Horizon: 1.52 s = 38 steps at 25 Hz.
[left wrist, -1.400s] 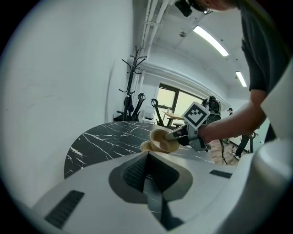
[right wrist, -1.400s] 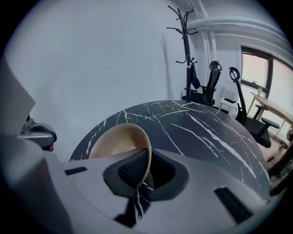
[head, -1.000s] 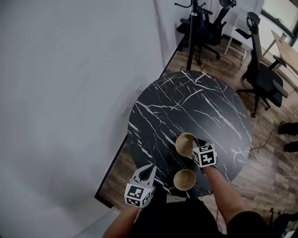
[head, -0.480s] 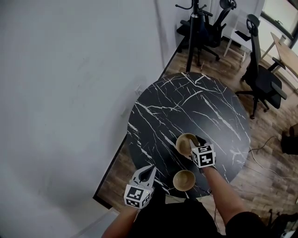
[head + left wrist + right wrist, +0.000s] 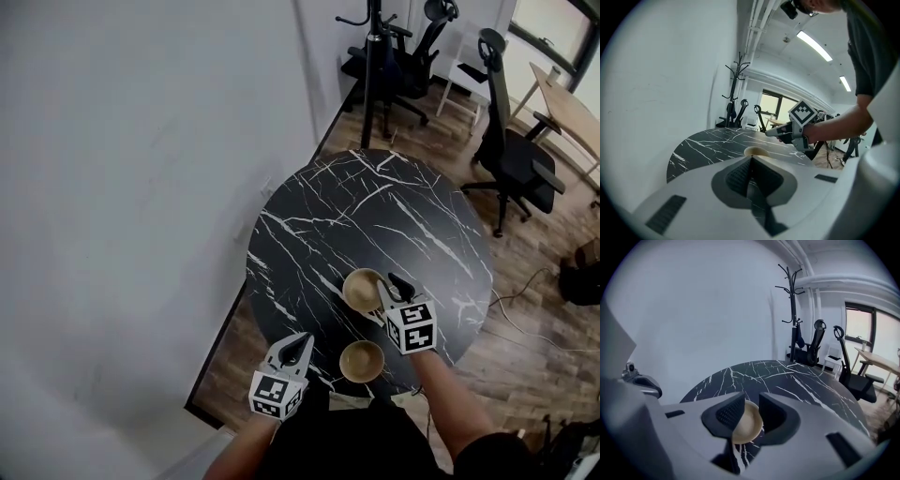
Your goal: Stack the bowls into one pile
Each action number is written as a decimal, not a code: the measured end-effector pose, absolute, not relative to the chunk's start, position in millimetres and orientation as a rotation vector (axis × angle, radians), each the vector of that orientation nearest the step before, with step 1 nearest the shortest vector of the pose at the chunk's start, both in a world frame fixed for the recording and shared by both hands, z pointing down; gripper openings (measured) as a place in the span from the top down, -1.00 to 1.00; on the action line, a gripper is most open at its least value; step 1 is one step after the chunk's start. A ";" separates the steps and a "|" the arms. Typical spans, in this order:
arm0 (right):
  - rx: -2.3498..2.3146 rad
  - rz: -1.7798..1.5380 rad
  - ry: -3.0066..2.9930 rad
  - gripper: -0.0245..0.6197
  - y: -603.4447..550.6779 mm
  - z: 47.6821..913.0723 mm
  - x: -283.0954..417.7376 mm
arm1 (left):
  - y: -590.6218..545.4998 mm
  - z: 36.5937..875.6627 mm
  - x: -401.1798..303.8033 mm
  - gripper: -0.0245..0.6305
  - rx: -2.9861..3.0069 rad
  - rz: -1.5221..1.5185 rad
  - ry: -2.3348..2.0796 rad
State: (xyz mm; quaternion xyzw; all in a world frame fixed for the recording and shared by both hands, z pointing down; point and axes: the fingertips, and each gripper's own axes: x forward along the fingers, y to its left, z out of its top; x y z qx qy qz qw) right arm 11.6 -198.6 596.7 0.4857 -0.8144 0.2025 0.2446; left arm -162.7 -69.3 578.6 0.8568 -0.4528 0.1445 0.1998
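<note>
The right gripper [image 5: 392, 284] tilts downward at lower centre, its jaws apart though just narrowing, with the far bowl [image 5: 746, 427] between them, unpressed. The left gripper [image 5: 298, 345] has its jaws together.

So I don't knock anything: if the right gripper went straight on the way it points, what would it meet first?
Probably the farther tan round bowl on the black marbled table. It sits just beyond the right gripper, framed by jaws that just opened, then narrowed slightly. Depth is unclear.

Ceiling strip lights [image 5: 813, 45] bright; soft shadows; fisheye edges, dark corners.
</note>
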 end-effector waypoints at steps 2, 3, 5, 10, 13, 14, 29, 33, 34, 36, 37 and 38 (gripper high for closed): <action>1.340 0.535 -2.250 0.61 -189.8 585.2 15.2 | -69.9 575.1 -155.8 0.88 2.408 0.395 -1.262; 1.352 0.519 -2.264 0.63 -185.1 579.3 17.4 | -70.0 573.7 -152.2 0.88 2.415 0.390 -1.259; 1.379 0.464 -2.302 0.71 -175.0 566.3 20.8 | -69.6 571.5 -145.4 0.88 2.427 0.384 -1.249; 1.414 0.257 -2.381 0.90 -144.8 539.9 25.2 | -67.5 572.7 -131.9 0.88 2.442 0.414 -1.219; 1.432 0.247 -2.397 0.90 -130.6 534.2 30.0 | -68.6 575.9 -126.6 0.88 2.440 0.429 -1.218; 1.432 0.254 -2.397 0.90 -126.6 533.2 31.5 | -69.0 576.4 -124.5 0.88 2.440 0.430 -1.215; 1.332 0.295 -2.375 0.90 -75.2 557.1 28.6 | -62.9 581.6 -113.0 0.88 2.452 0.410 -1.188; 1.317 0.325 -2.372 0.90 -69.4 566.2 24.8 | -63.9 578.5 -118.2 0.88 2.463 0.413 -1.203; 1.323 0.338 -2.372 0.90 -67.7 571.7 24.5 | -62.1 579.0 -120.0 0.88 2.462 0.417 -1.206; 1.320 0.371 -2.363 0.90 -63.7 580.9 23.4 | -56.8 581.1 -124.2 0.88 2.450 0.425 -1.215; 1.311 0.392 -2.355 0.90 -61.7 585.4 22.6 | -53.5 582.9 -126.6 0.88 2.439 0.427 -1.221; 1.299 0.418 -2.344 0.90 -59.7 590.3 21.9 | -50.1 584.9 -129.2 0.88 2.428 0.429 -1.228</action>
